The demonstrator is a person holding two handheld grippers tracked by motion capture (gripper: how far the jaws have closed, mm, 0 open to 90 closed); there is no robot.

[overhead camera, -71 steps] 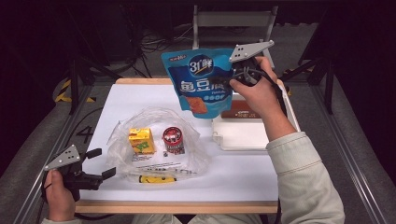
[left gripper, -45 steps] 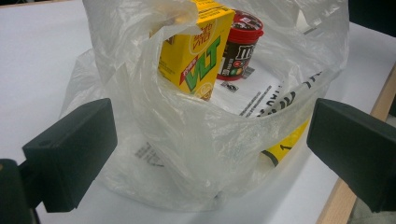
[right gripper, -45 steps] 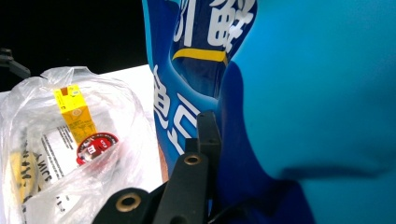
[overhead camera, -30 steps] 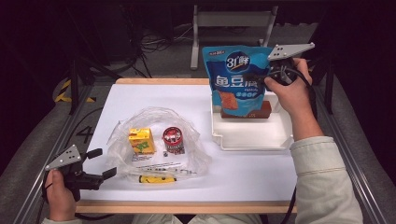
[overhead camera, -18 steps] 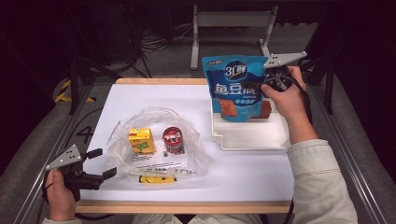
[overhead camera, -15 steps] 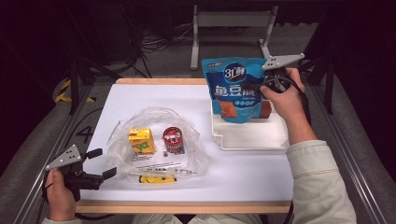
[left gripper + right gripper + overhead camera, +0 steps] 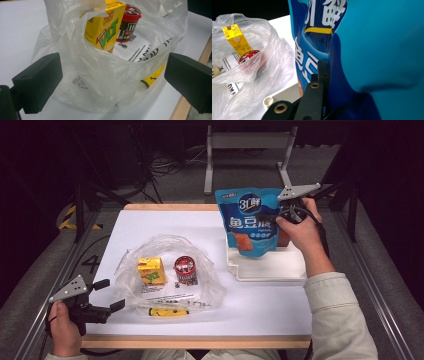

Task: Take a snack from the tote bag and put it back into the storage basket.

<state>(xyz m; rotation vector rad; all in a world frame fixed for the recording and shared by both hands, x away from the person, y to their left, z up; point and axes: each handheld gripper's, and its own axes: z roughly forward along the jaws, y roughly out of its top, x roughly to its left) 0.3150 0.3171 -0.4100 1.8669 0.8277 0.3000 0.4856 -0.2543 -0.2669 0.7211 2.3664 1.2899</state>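
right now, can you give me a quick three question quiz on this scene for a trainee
1. True or false: the right hand-held gripper is shut on the blue snack pouch.
2. Which thing is inside the clear plastic bag? A) yellow juice carton B) a green apple C) a glass bottle
3. Fill in: the pouch hangs over the white ____.

Key: 1 true; 2 A; 3 tray.

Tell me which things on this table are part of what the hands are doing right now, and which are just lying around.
In the job:
- blue snack bag, pinched in the right tongs
- white tray under it

Lying about:
- clear plastic bag in front of the open left tongs
- yellow drink carton, red-lidded candy tub and yellow pen in that bag
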